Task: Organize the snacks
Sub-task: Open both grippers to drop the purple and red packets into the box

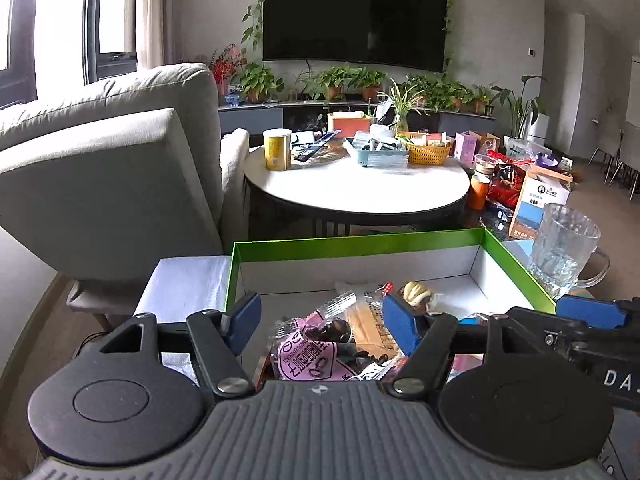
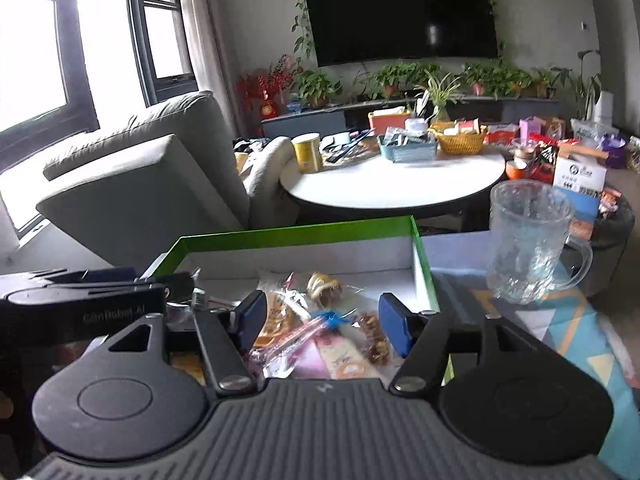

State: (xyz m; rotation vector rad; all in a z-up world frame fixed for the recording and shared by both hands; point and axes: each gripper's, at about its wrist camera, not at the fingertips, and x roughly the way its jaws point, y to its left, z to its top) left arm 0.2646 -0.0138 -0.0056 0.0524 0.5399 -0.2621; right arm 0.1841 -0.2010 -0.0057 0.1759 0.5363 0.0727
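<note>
A shallow box with a green rim holds a heap of snack packets. In the left wrist view a pink printed packet lies below my left gripper; its blue pads stand apart and nothing is pressed between them. An orange striped packet and a bun-shaped snack lie further in. My right gripper hangs over the box's right side, pads apart above a clear packet with a blue tie. The left gripper shows at the left of that view.
A glass mug stands just right of the box. Behind are a grey armchair and a round white table carrying a yellow tin, baskets and packets. More boxes and bags crowd the right side.
</note>
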